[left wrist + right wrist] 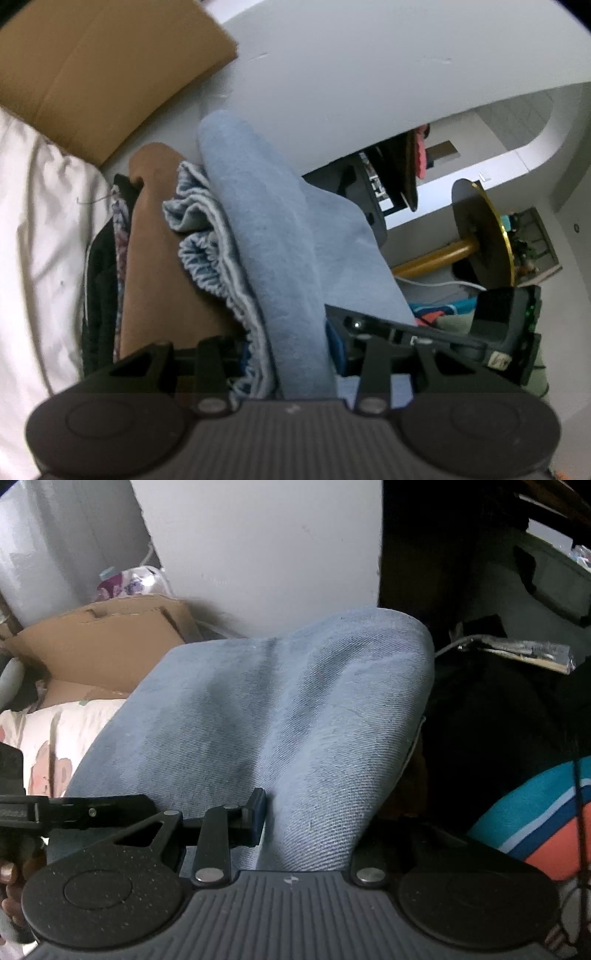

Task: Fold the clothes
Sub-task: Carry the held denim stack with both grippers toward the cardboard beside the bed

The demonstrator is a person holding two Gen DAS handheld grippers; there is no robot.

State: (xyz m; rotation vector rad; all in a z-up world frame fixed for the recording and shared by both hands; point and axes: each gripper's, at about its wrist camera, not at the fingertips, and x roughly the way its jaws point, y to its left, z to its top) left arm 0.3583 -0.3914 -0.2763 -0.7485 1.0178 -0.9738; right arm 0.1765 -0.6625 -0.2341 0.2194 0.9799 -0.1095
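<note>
A light blue denim garment [280, 229] with a ruffled elastic waistband [210, 251] runs up the middle of the left wrist view. My left gripper [291, 347] is shut on its near end, with cloth filling the gap between the fingers. In the right wrist view the same denim garment [280, 709] bulges up in a thick fold. My right gripper [314, 819] is shut on it. Its left blue pad [258, 812] presses the cloth, and its right finger is hidden under the fabric. The two grippers hold the garment close beside each other.
A brown garment [159, 266] and dark clothes [99, 280] lie beside the denim on a white sheet [44, 240]. Cardboard [92, 74] sits behind. A round gold-edged stand [480, 236] is at the right. A teal and orange striped cloth [535, 819] lies at lower right.
</note>
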